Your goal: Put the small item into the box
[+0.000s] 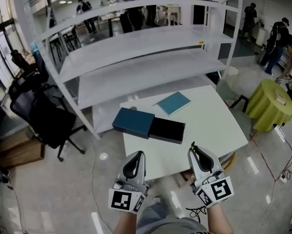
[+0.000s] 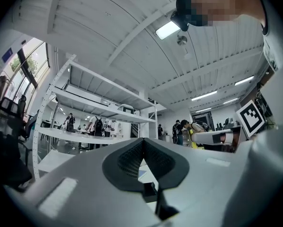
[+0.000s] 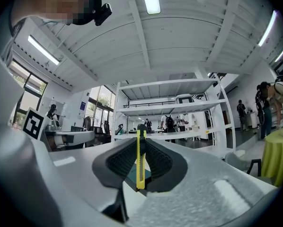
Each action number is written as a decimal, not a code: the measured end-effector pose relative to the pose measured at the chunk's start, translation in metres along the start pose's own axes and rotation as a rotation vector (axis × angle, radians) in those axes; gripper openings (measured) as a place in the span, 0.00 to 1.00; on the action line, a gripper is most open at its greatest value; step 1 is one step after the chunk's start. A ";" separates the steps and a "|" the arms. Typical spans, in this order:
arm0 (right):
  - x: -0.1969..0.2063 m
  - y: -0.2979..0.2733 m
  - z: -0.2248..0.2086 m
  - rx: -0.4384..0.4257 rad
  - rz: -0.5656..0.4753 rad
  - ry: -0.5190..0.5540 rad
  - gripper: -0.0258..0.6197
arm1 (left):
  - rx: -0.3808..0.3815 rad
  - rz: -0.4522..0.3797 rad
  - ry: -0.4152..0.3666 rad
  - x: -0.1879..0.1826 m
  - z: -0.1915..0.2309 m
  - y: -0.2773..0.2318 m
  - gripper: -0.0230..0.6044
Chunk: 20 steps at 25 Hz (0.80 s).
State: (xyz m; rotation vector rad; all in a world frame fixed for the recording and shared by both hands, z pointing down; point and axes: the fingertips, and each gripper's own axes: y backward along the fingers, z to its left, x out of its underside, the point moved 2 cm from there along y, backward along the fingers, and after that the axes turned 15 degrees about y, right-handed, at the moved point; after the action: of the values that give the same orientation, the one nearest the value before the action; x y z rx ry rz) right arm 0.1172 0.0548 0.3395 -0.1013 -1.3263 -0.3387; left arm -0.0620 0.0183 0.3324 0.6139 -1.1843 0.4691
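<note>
On the white table (image 1: 212, 126) lies a dark blue box (image 1: 134, 122) with its black inner tray (image 1: 167, 129) slid out to the right. Both grippers are held at the table's near edge, short of the box. My right gripper (image 1: 193, 151) (image 3: 140, 150) is shut on a slim yellow utility knife (image 3: 140, 162), which stands upright between the pads; its tip (image 1: 192, 144) shows in the head view. My left gripper (image 1: 137, 156) (image 2: 142, 151) is shut with nothing between its pads.
A teal flat book or lid (image 1: 174, 103) lies on the table behind the box. A white metal shelf unit (image 1: 136, 48) stands just beyond the table. A black office chair (image 1: 43, 116) is at the left, a green round table (image 1: 273, 104) at the right, and several people stand farther back.
</note>
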 end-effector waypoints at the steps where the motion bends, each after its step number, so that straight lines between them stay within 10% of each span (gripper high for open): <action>1: 0.001 -0.006 -0.001 0.004 0.000 0.000 0.13 | 0.005 0.000 0.001 -0.001 0.005 -0.005 0.06; 20: 0.019 -0.072 -0.015 0.117 0.045 -0.010 0.13 | 0.085 0.037 0.023 -0.001 0.072 -0.062 0.06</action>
State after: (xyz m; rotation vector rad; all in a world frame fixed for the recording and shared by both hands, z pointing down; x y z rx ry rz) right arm 0.1138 -0.0206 0.3458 -0.0342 -1.3484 -0.2226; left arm -0.0738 -0.0757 0.3378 0.6581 -1.1598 0.5591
